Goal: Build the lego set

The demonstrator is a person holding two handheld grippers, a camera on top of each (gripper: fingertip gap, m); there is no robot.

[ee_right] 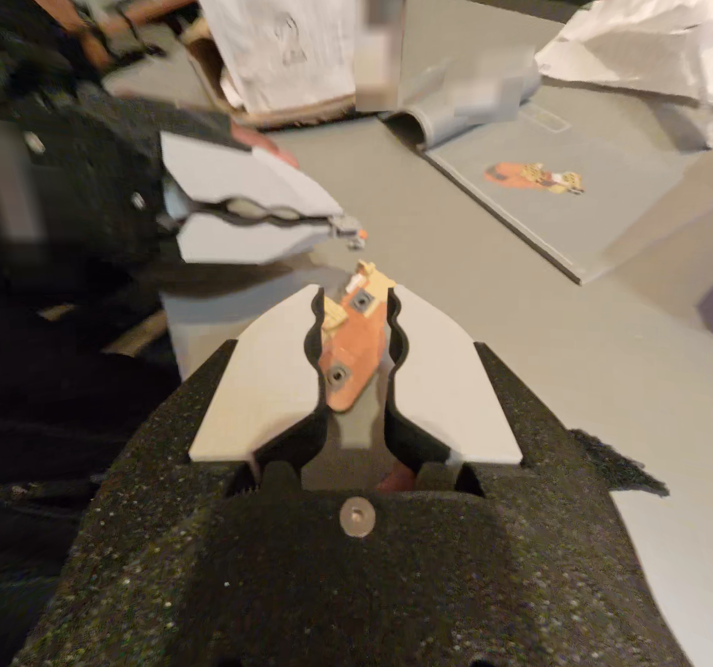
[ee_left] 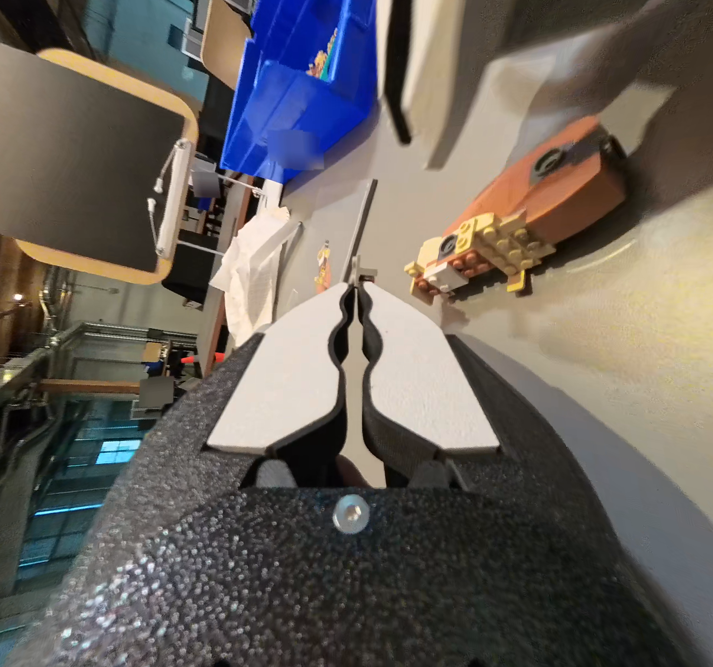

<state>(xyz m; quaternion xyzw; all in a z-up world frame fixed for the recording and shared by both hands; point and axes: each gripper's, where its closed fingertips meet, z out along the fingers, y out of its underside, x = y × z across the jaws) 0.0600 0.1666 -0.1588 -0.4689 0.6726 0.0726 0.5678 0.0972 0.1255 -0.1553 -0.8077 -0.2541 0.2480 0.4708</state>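
Observation:
My right gripper [ee_right: 357,293] is shut on the orange and tan lego model [ee_right: 355,347] and holds it above the grey table [ee_right: 463,301]. In the left wrist view the model [ee_left: 540,216] shows at the right, tan head end pointing toward my left gripper, with a blurred right finger [ee_left: 571,69] over it. My left gripper [ee_left: 355,287] is shut on a small grey lego piece [ee_left: 362,274] at its fingertips. In the right wrist view the left gripper [ee_right: 335,222] comes in from the left, and its small piece [ee_right: 349,230] sits just above and left of the model's tan end, apart from it.
An open instruction booklet [ee_right: 540,193] lies on the table to the right. White paper bags [ee_right: 277,31] stand in a cardboard box at the back, another bag [ee_right: 636,31] lies at the back right. Blue bins [ee_left: 308,69] hold loose bricks. There is about 6 cm between the tips of the two grippers.

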